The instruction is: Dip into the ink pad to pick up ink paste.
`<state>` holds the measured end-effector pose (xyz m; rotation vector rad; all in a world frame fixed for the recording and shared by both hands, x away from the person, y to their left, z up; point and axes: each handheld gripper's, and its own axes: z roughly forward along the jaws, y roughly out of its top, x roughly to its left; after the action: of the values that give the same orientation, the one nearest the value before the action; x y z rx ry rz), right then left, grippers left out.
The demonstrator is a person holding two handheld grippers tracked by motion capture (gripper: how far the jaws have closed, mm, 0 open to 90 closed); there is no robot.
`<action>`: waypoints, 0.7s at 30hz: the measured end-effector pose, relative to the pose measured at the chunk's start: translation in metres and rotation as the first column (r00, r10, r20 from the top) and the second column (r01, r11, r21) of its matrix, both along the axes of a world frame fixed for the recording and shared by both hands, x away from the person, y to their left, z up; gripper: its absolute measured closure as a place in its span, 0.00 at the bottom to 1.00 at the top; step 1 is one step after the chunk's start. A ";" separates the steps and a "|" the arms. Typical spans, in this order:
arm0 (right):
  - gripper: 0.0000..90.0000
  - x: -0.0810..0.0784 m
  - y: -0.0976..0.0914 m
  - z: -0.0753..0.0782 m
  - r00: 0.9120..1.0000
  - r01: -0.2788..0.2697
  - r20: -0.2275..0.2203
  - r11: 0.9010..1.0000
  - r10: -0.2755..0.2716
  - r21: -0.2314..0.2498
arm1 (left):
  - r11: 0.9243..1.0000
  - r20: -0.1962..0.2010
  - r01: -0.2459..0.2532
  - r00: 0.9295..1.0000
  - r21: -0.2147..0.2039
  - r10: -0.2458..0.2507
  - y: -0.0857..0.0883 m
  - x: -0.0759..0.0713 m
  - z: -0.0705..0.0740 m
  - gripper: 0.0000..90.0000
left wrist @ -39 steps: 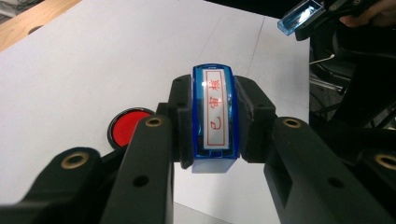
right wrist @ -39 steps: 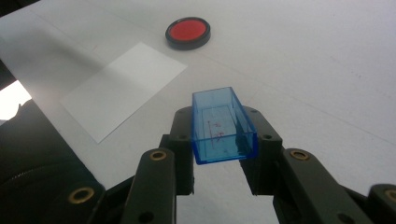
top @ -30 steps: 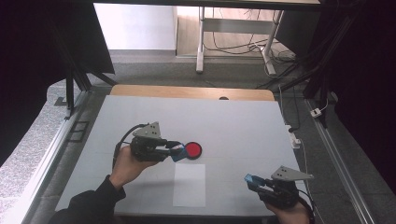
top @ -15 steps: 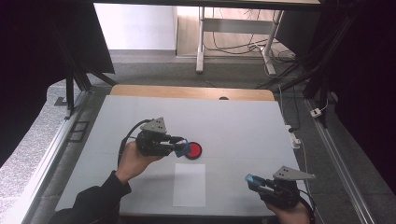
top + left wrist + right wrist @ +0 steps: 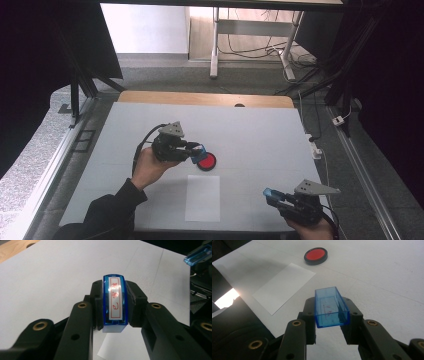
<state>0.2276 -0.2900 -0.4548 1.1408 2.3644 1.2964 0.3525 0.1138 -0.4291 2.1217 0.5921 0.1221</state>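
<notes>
My left gripper (image 5: pixel 198 152) is shut on a blue stamp (image 5: pixel 114 302) whose white face with red characters points up at its camera. In the high view the stamp (image 5: pixel 199 149) hovers just left of a round red ink pad (image 5: pixel 206 161) with a black rim, near the table's middle. At the front right, my right gripper (image 5: pixel 273 196) is shut on a clear blue stamp cap (image 5: pixel 330 307), open side up, held a little above the table. The right gripper view has the ink pad (image 5: pixel 315 255) farther off.
A white sheet of paper (image 5: pixel 202 197) lies flat on the grey-white tabletop (image 5: pixel 260 135) between the two grippers, just in front of the ink pad. A wooden strip (image 5: pixel 200 98) runs along the far edge. Metal frame rails flank both sides.
The left gripper has shifted slightly right with the stamp, closer to the ink pad. The right gripper has drifted a little toward the front edge.
</notes>
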 end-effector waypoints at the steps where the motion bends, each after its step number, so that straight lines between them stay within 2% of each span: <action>1: 0.75 -0.001 0.000 0.000 1.000 0.001 0.002 1.000 -0.001 0.002 | 1.000 -0.002 -0.003 1.000 0.000 0.003 -0.001 0.001 -0.001 0.78; 11: 0.75 -0.003 -0.002 0.001 1.000 -0.011 0.005 1.000 0.011 0.011 | 0.999 -0.008 -0.020 1.000 0.027 0.020 -0.016 0.017 -0.008 0.78; 21: 0.75 -0.003 -0.002 0.000 1.000 -0.002 0.004 1.000 0.002 0.002 | 0.998 -0.029 -0.038 0.999 0.057 0.040 -0.027 0.032 -0.025 0.78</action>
<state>0.2244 -0.2921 -0.4544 1.1360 2.3625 1.3007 0.3842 0.0870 -0.4544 2.1704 0.6550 0.1299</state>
